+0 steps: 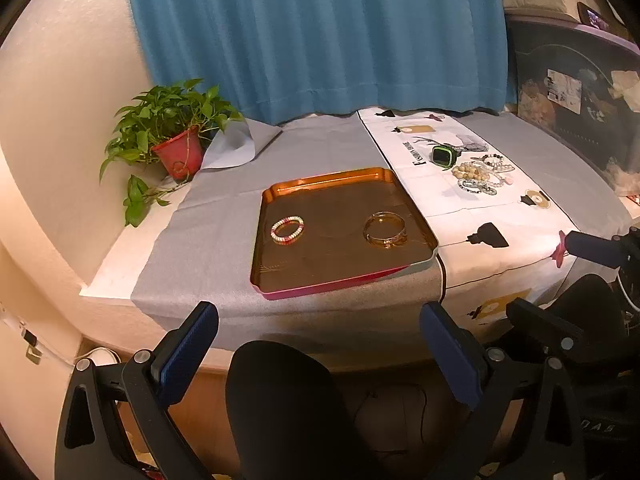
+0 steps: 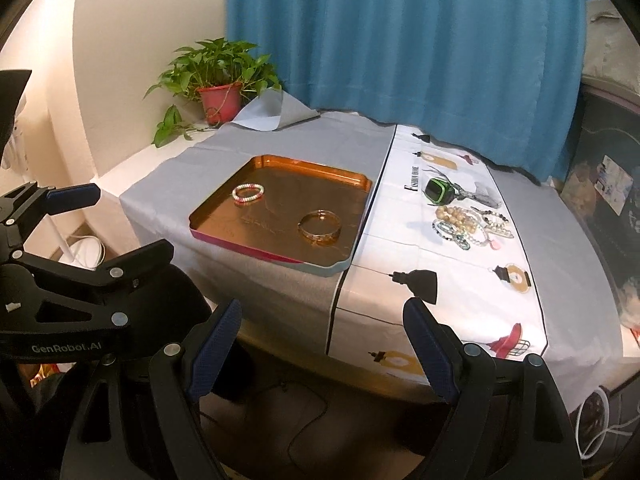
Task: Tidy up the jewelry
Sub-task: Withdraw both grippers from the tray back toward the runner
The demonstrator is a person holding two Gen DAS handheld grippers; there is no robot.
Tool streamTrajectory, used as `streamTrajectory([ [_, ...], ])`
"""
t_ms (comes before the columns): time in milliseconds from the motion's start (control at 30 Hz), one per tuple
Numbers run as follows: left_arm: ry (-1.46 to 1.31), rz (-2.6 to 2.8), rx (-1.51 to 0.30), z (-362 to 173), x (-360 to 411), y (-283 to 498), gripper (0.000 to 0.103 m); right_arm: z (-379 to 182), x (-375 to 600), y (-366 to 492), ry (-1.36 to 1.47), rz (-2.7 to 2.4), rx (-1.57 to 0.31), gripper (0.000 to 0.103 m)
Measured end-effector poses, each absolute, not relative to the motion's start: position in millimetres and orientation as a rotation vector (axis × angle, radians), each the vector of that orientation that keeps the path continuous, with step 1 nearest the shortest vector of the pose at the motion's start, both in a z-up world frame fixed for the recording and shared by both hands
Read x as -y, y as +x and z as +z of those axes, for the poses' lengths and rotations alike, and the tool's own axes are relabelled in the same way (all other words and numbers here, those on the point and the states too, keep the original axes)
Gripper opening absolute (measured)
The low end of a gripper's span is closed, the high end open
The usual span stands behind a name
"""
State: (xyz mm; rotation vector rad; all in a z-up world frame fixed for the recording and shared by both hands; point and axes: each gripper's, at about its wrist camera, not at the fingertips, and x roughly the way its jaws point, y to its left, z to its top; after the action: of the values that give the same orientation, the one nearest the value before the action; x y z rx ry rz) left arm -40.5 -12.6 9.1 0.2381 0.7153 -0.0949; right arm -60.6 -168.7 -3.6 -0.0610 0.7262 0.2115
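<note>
The jewelry is split between two places. Two pieces are already laid in the tray (image 1: 280,194): a bead bracelet (image 1: 287,230) toward its left and a gold bangle (image 1: 385,229) toward its right, well apart from each other. The rest is left in a heap (image 1: 482,176) on the white printed cloth (image 1: 460,220) to the right of the tray, farther back on the desk (image 1: 208,240). In the heap a green watch (image 1: 443,156) is seen at the far left edge, touching a strand of large cream beads (image 2: 454,215), with several smaller bracelets tangled just beside and partly over them; how many there are cannot be told.

The task is judged to be partway through, between one placement and the next pick. Both grippers are held back off the near edge of the desk, nothing being carried. The left gripper (image 1: 319,344) is shown with its jaws spread wide and empty; the right gripper (image 2: 322,338) likewise, jaws spread and empty.

The next move is judged to call for a reach by the right gripper, the nearer one, forward and rightward over the cloth to the heap. One piece at the edge of the heap would need to be singled out, so that tangled neighbours are not dragged along. A free spot in the tray is then needed, apart from the two pieces lying there.
</note>
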Motion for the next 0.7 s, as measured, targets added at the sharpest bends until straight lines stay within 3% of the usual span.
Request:
streamTrajectory([
  [700, 0.281, -0.113, -0.770, -3.8, 35.1, -15.6, 0.100, -17.7, 201.5, -39.9, 0.012, 0.150, -0.780, 0.083],
])
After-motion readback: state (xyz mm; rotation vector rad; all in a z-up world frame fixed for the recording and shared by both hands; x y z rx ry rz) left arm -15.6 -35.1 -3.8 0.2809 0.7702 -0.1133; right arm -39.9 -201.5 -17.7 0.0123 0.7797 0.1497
